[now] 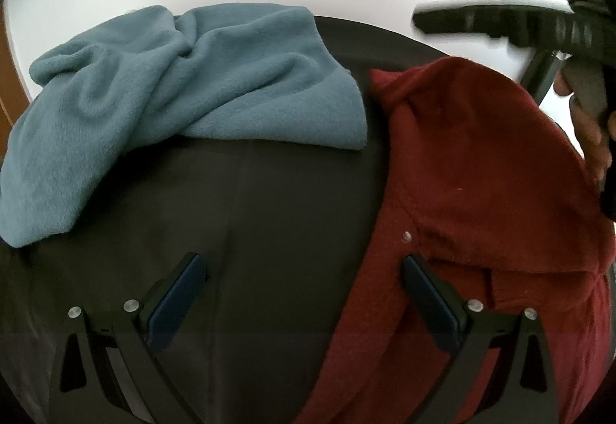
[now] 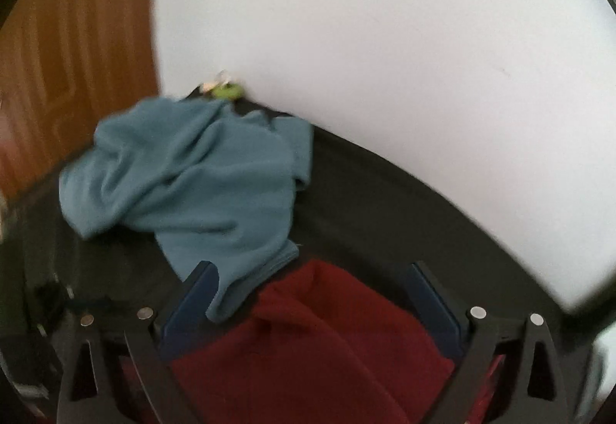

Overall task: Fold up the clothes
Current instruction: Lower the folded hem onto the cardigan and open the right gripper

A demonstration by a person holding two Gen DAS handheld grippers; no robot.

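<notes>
The right wrist view is smeared with motion blur, so the small green thing (image 2: 228,91) at the far edge of the table (image 2: 385,200), against the white wall (image 2: 385,39), cannot be made out; something pale lies beside it. The red garment (image 1: 481,193) runs off the bottom and right of the left wrist view, and its lower part is hidden behind the tongs' frame in both views, so its full shape is unclear. The blue garment (image 1: 184,93) lies crumpled toward the far left of the dark table, one end trailing toward the left rim of the picture; its near corner comes close to the red garment (in the right wrist view they appear to touch or overlap, though blur leaves this uncertain). A wooden door (image 2: 77,58) shows at the left.

The left tongs (image 1: 304,293) point steeply down over the table, jaws wide and empty, the right-hand finger over the edge of the red garment. The right tongs (image 2: 313,297) also tilt downward, jaws wide with nothing pinched, hovering above the red garment. In the left wrist view, a hand (image 1: 589,123) grips the right tongs' handle at the far right edge, mostly cut off.
</notes>
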